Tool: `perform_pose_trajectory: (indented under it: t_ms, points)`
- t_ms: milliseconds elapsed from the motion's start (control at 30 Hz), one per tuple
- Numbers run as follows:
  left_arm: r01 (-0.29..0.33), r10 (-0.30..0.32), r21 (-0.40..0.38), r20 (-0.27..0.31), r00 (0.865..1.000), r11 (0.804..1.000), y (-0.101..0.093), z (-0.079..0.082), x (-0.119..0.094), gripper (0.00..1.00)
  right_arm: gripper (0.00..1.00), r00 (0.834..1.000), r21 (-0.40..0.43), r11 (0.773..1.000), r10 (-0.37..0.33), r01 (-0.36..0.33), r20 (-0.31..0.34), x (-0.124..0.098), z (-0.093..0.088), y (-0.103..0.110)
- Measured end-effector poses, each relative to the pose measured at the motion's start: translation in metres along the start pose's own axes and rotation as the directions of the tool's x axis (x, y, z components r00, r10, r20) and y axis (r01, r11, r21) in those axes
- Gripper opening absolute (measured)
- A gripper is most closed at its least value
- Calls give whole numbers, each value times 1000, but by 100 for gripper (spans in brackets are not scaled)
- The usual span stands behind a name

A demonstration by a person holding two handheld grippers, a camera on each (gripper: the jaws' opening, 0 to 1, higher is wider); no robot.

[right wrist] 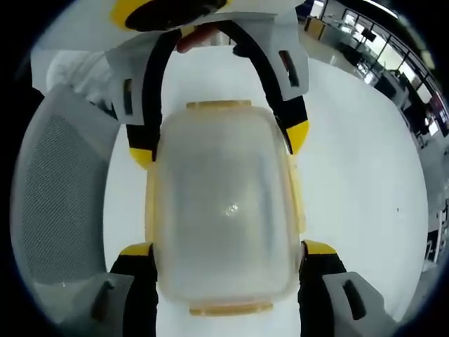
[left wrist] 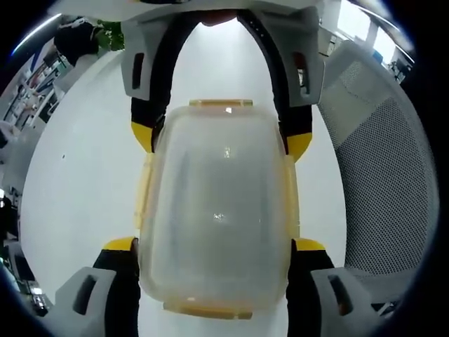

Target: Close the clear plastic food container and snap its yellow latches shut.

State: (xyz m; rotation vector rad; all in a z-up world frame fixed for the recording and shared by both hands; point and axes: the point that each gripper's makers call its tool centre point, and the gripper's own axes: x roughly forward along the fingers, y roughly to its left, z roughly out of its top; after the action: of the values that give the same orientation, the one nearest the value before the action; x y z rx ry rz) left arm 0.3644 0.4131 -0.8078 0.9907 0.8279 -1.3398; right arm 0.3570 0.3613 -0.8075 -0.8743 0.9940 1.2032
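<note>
Between the spread jaws of the left gripper (left wrist: 214, 242) sits the clear plastic container (left wrist: 217, 203), lid on, yellow latches (left wrist: 220, 103) along its rim, resting on the white worktop (left wrist: 77, 175). From the opposite end, the right gripper (right wrist: 228, 246) brackets it likewise, jaws wide at its sides; contact is unclear.

Each camera rides behind its own tool and looks forward along the jaws, steeply down onto the white counter (left wrist: 77, 182), very close to the clear container (left wrist: 217, 203) that lies between the jaws. The two views face each other: in the left gripper view the right tool (left wrist: 219, 140) reaches in from beyond the container, and in the right gripper view the left tool (right wrist: 219, 144) does likewise. Both share the container, counter and mesh chair (left wrist: 382, 182).
</note>
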Motion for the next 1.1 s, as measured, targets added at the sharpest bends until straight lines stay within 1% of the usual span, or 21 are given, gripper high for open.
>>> perform_pose_trajectory:
  t_ms: [233, 533, 800, 1100]
  points:
    - [-5, 5, -1, -1, 1000, 1000, 7, 0, 2, 88, 84, 1000, 7, 1000, 3, -3, 10, 0, 1, -5]
    - [5, -5, -8, -4, 1000, 1000, 15, 0, 4, 89, 84, 1000, 9, 1000, 6, -6, 12, 1, 1, -14]
    - [8, -8, -11, 11, 1000, 1000, 23, 2, 5, 89, 84, 1000, 10, 1000, 4, -4, 12, 1, 2, -21]
    - [10, -10, -7, -6, 1000, 1000, 31, 1, 6, 89, 85, 1000, 15, 1000, 2, -2, 14, 2, 2, -29]
